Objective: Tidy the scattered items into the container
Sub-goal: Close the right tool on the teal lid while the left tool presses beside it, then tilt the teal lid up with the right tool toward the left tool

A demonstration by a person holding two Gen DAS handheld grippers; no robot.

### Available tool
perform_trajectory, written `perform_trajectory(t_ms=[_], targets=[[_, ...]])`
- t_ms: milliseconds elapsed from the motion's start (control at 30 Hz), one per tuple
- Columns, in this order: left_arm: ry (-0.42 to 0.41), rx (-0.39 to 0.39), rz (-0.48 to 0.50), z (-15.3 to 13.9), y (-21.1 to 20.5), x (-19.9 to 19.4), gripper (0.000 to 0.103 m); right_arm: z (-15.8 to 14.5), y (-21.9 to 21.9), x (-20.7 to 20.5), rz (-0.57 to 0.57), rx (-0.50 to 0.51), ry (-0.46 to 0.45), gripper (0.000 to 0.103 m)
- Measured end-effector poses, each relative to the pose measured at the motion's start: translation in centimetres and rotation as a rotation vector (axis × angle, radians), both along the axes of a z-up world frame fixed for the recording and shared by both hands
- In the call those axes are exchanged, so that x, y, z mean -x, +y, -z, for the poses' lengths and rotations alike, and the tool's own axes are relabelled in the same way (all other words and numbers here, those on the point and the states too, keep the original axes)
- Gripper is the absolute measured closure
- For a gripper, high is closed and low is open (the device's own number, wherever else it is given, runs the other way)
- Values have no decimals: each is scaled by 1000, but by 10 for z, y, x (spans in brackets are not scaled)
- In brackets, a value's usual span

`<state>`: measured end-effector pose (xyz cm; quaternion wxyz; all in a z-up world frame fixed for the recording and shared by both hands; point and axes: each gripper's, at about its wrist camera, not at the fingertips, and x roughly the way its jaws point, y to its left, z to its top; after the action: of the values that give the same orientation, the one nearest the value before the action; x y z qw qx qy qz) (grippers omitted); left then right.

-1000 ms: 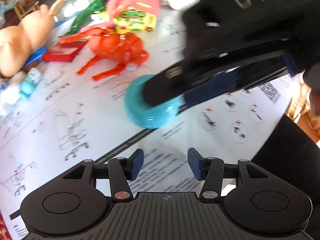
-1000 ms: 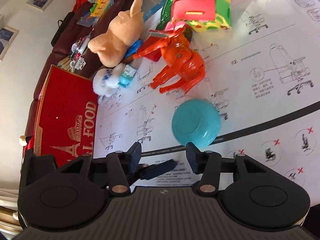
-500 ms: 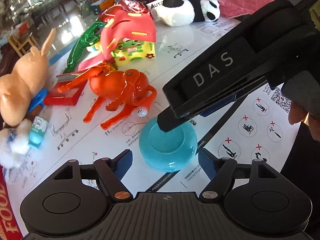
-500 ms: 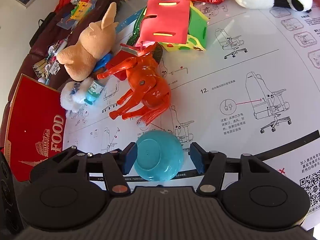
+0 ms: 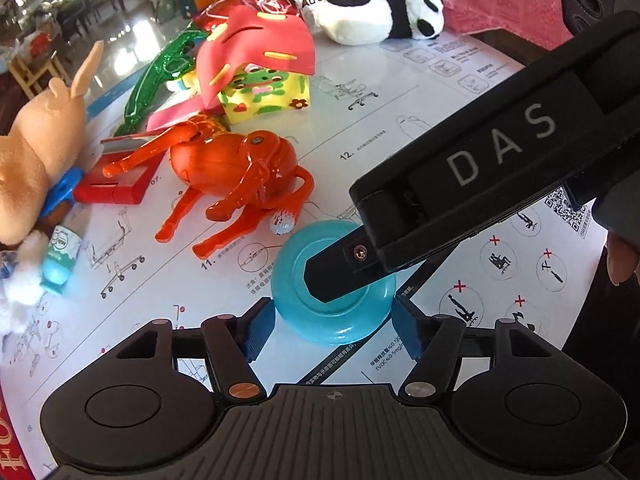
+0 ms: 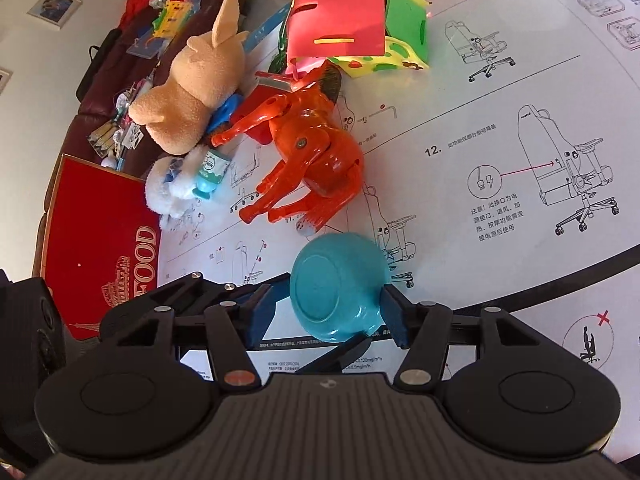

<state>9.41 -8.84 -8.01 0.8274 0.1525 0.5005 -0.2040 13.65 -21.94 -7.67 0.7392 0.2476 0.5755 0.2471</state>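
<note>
An upturned teal bowl point(image 5: 320, 304) lies on the white instruction sheet; it also shows in the right wrist view point(image 6: 336, 292). My left gripper point(image 5: 332, 330) is open, its blue pads on either side of the bowl's near rim. My right gripper point(image 6: 328, 316) is open too, with the bowl between its pads; whether they touch it is unclear. The right gripper's black body point(image 5: 480, 184) reaches over the bowl from the right in the left wrist view. The red box marked FOOD point(image 6: 96, 240) lies at the left.
An orange toy horse point(image 6: 308, 160) lies just beyond the bowl. Behind it are a tan plush rabbit point(image 6: 192, 80), a small bottle point(image 6: 210, 172), white fluff point(image 6: 168, 192), a foam house with red roof point(image 6: 352, 28) and a plush panda point(image 5: 372, 16).
Both grippers have closed in on the teal bowl. The left gripper has opened wider and now straddles the bowl; the right gripper has come down around it from above.
</note>
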Motion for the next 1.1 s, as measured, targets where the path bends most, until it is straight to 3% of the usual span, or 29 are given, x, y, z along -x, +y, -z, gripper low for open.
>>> perform_trajectory(t_ms=[100,167,200,300,600,733,867,1000,1100], targets=[[9,-1,-8,2,2,-1,38,-5,2,3,-10,-14,-1,39],[41,64,14,0,3,3,38,-7,7,5,-50,-145,33,63],[42,78,17,-2,3,6,38,-9,12,6,-64,-186,57,67],[13,47,2,-2,1,14,38,-26,22,6,-69,-78,-49,63],[0,94,-74,-19,30,6,38,-17,-2,-5,29,72,-57,62],[7,104,-36,-24,25,6,38,-19,-1,-14,57,56,-43,62],[32,99,-36,-15,13,7,38,-29,14,-28,47,35,-65,50],[10,105,-77,-16,19,13,39,-33,31,-40,23,38,-82,50],[40,155,-143,-16,35,9,40,-33,31,-40,12,36,-97,49]])
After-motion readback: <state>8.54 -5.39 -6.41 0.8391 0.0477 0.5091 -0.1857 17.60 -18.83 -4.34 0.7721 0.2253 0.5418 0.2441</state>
